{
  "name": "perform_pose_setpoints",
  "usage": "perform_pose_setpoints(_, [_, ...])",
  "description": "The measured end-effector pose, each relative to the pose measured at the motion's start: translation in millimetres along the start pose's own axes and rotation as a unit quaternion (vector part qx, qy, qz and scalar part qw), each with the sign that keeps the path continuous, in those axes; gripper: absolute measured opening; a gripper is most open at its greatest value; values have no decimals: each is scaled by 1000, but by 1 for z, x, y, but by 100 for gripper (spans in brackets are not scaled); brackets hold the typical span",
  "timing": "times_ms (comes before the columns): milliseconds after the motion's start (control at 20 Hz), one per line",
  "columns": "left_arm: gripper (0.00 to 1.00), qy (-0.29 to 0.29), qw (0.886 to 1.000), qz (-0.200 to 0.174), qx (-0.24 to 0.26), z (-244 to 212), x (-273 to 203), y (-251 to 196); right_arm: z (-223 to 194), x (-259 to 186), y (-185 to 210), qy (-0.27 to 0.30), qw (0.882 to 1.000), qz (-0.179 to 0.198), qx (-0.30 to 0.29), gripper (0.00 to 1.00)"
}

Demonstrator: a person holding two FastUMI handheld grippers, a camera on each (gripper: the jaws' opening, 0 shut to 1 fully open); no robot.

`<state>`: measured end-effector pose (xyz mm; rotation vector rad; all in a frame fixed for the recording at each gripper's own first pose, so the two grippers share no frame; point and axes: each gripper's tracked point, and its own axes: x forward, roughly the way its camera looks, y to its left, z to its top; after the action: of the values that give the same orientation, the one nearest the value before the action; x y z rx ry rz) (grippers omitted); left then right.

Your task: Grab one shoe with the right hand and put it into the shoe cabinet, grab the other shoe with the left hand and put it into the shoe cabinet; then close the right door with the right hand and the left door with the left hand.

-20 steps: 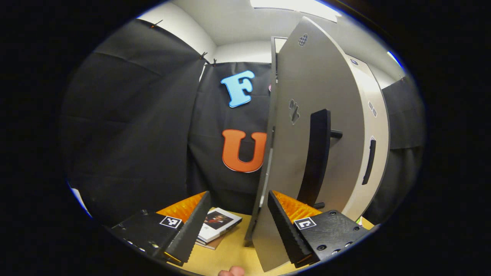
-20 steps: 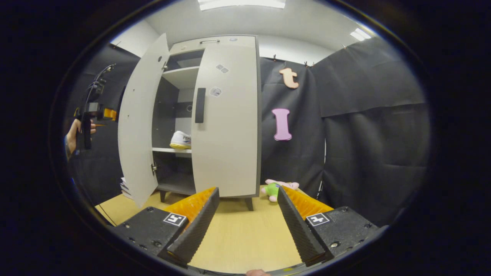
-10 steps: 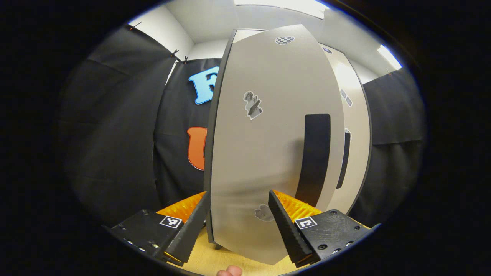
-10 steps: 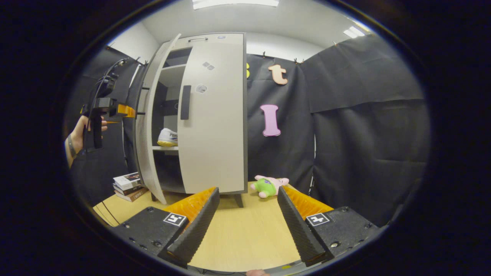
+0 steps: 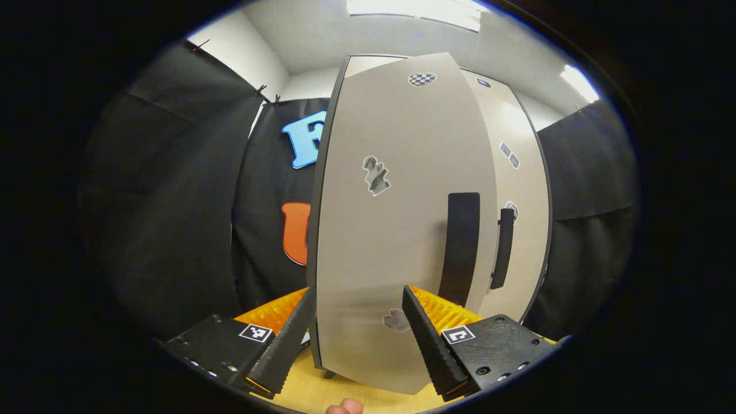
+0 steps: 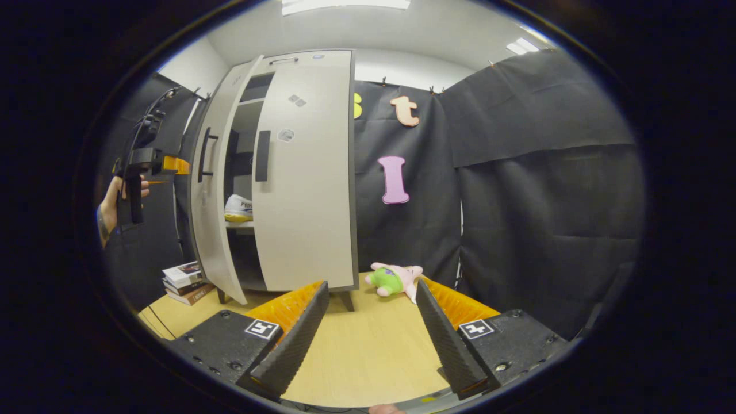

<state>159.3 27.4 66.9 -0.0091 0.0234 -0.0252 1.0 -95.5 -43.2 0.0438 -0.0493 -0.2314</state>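
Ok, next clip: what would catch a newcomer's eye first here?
The tall pale shoe cabinet, with its left door almost shut and looming right in front of the open left hand-held gripper. Through the remaining gap, a white shoe sits on a shelf. A green and pink plush toy lies on the table right of the cabinet.

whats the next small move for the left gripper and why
Probably push the left door the rest of the way shut with the left gripper. In the right gripper view that door stands ajar, with a shoe visible through the gap, while the right door looks closed. The left gripper's open fingers sit right at the door's face.
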Motion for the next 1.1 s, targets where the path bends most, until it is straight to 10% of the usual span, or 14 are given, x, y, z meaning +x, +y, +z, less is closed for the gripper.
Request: perform_pose_setpoints(1100, [92, 24, 997, -67, -5, -131, -186, -95, -16, -22, 69, 10, 996, 80, -21, 98])
